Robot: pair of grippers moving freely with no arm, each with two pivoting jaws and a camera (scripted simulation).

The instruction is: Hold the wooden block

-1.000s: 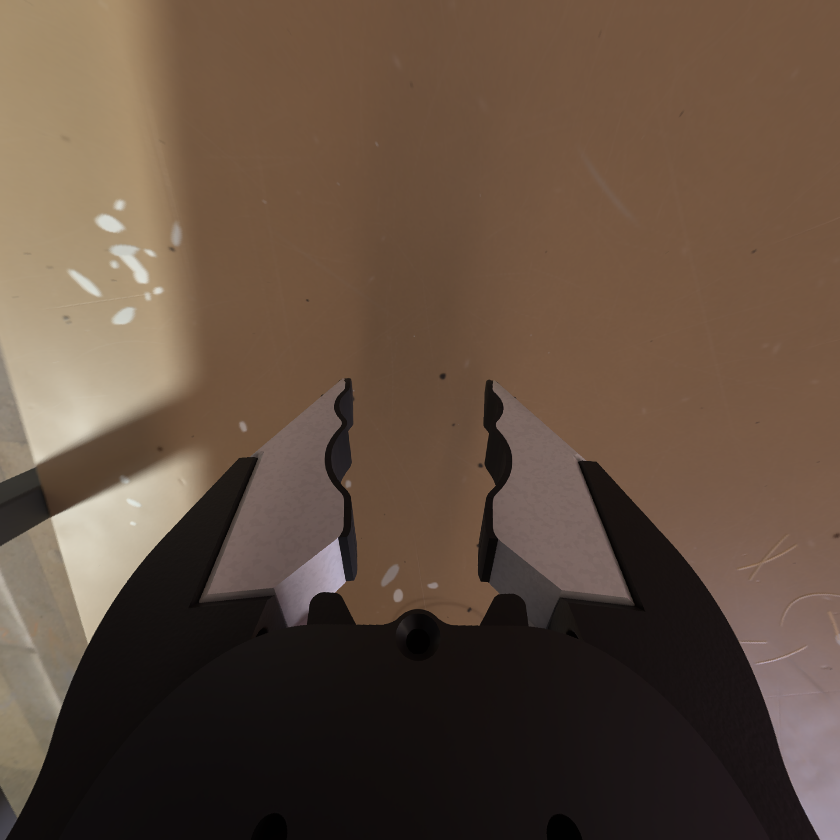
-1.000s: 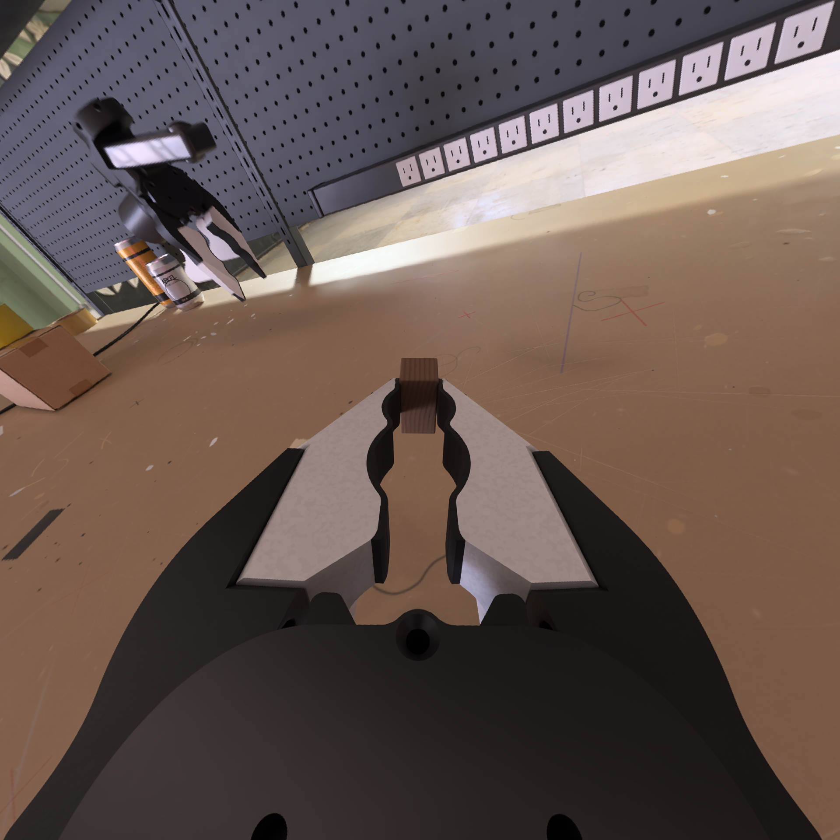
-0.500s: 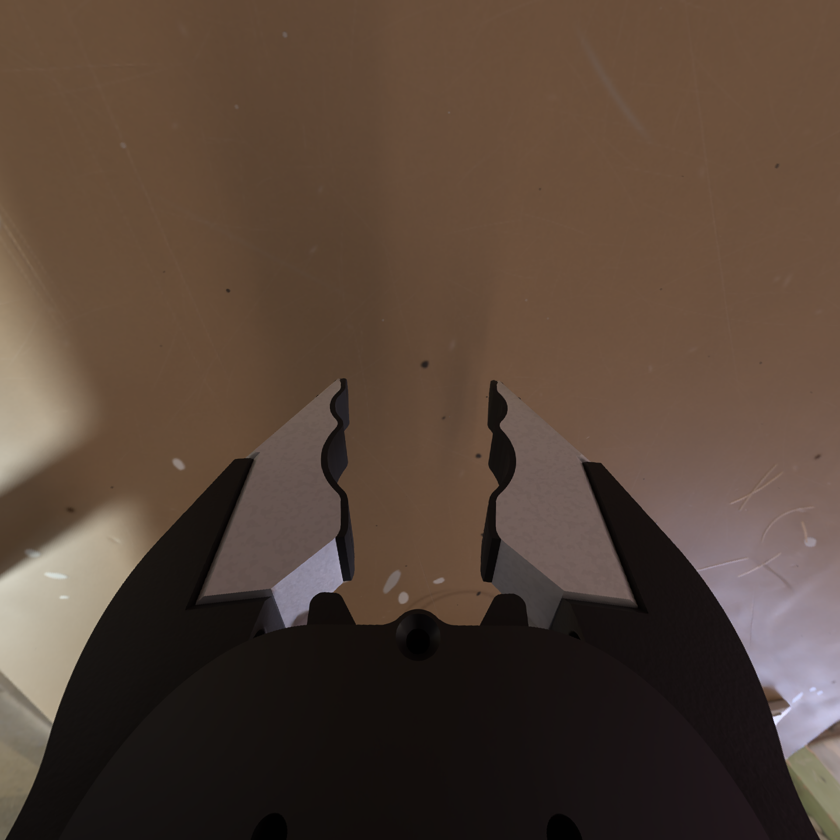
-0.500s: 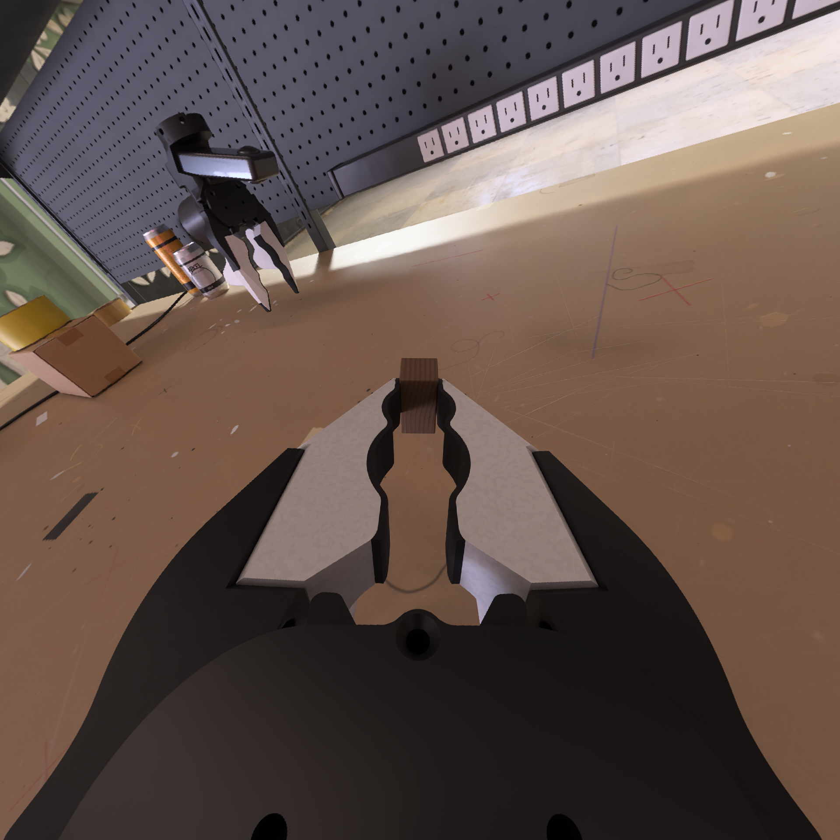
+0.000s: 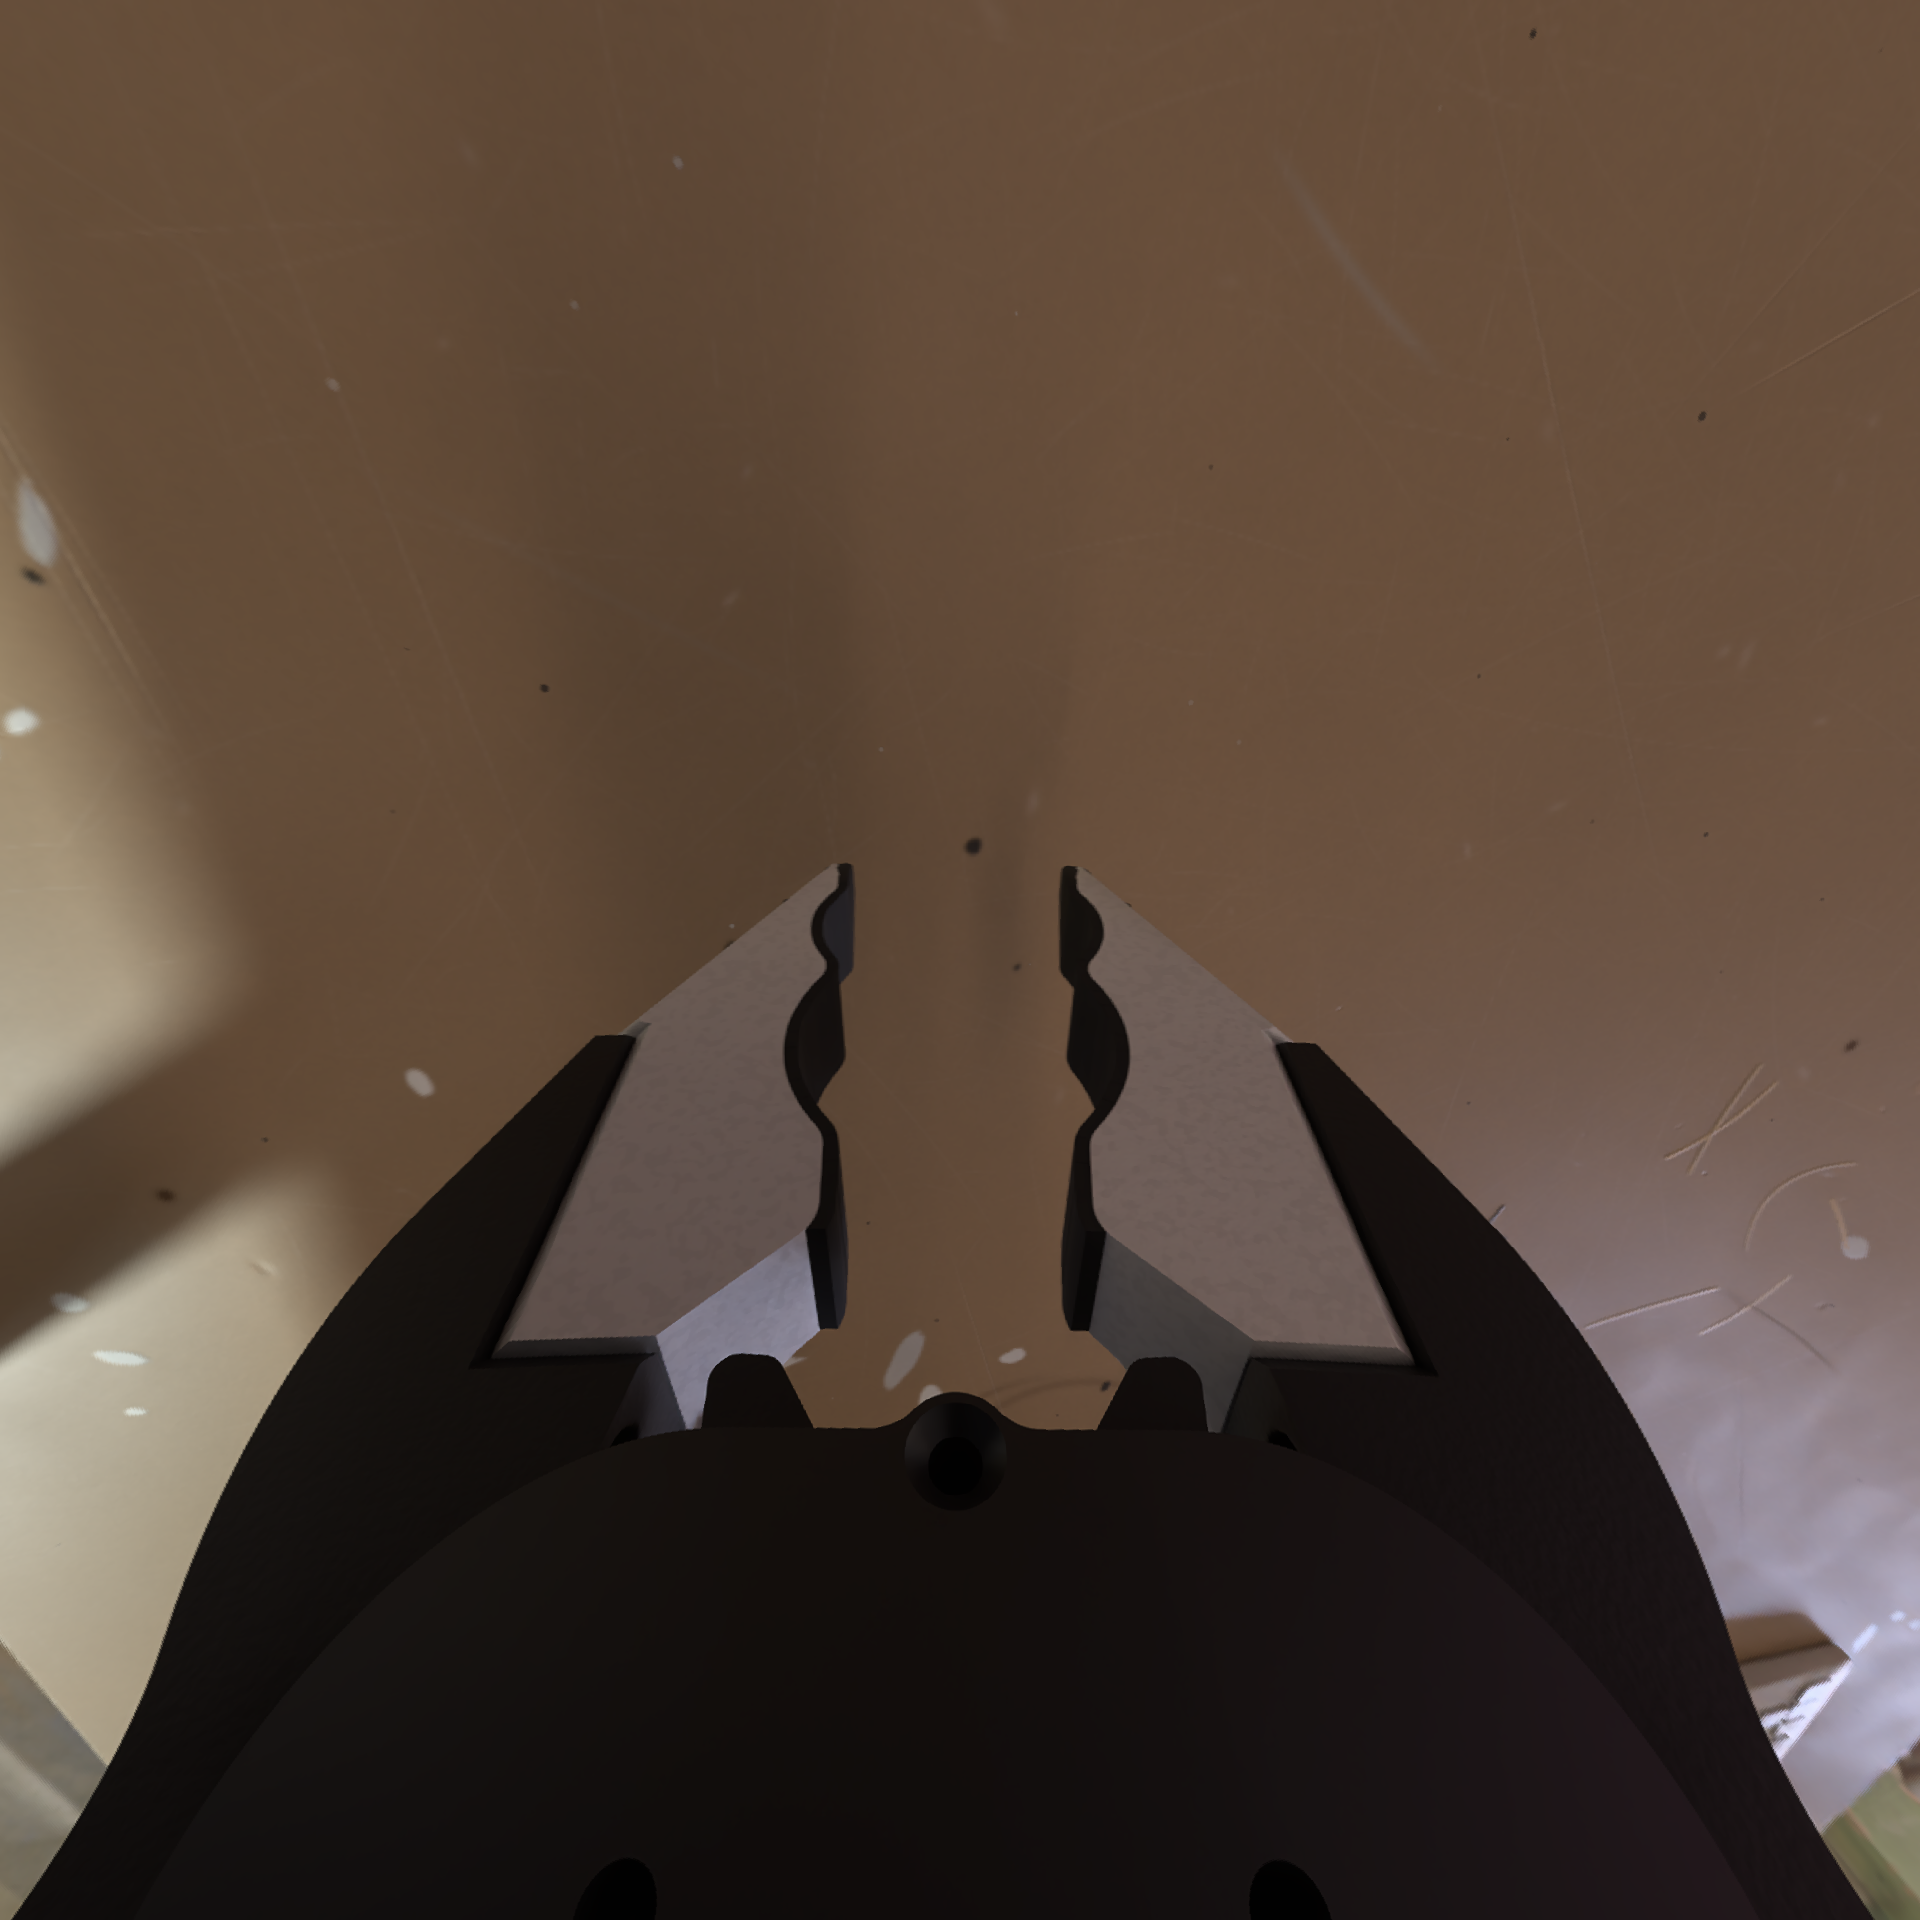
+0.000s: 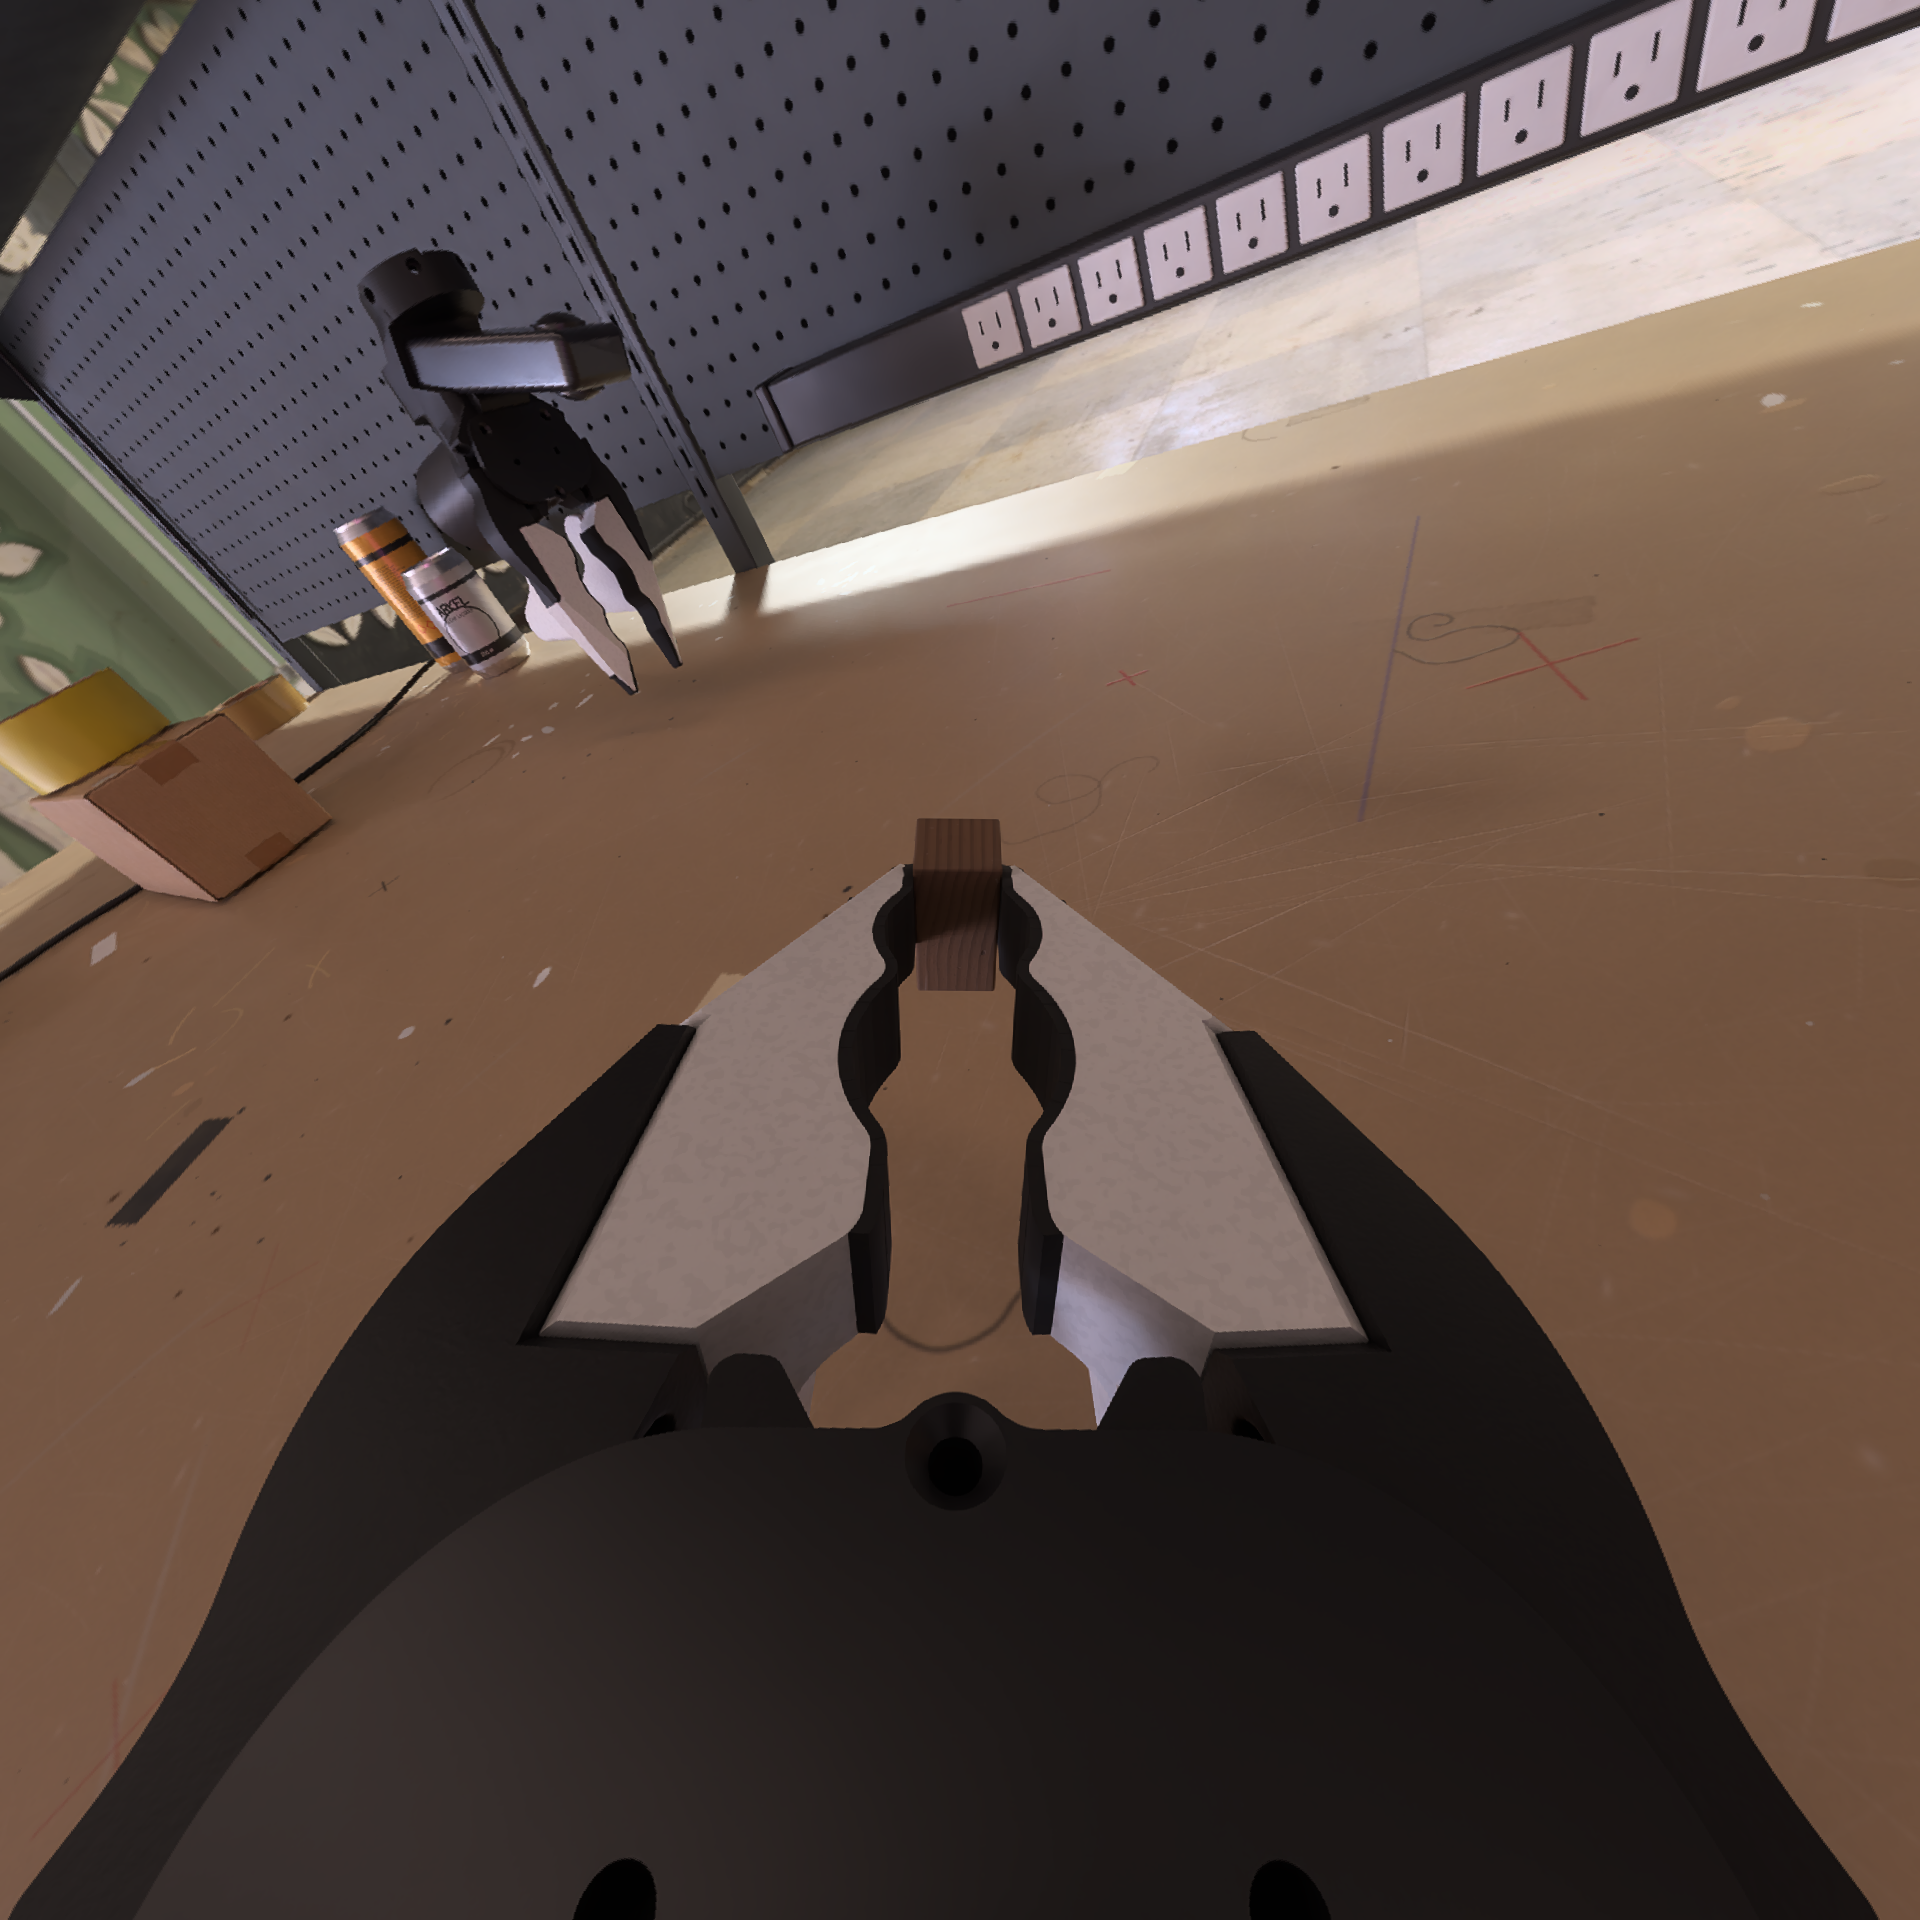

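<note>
A small brown wooden block (image 6: 956, 914) sits clamped between the fingertips of my right gripper (image 6: 956, 883), held above the brown tabletop (image 6: 1455, 1039). My left gripper (image 5: 956, 878) is open and empty, pointing down at bare tabletop (image 5: 935, 416) close below it. It also shows in the right wrist view (image 6: 649, 670), far off to the upper left, hanging tips-down over the table near the cans. The block does not show in the left wrist view.
Two cans (image 6: 468, 623) stand at the far left by the dark pegboard wall (image 6: 935, 156). A cardboard box (image 6: 197, 810) and yellow tape rolls (image 6: 73, 722) lie left. A strip of outlets (image 6: 1351, 197) runs along the back. A black cable (image 6: 353, 727) crosses the left edge.
My left gripper has closed its jaws somewhat and shifted over the table; in the right wrist view it has moved rightward and nearer. My right gripper keeps its hold on the block.
</note>
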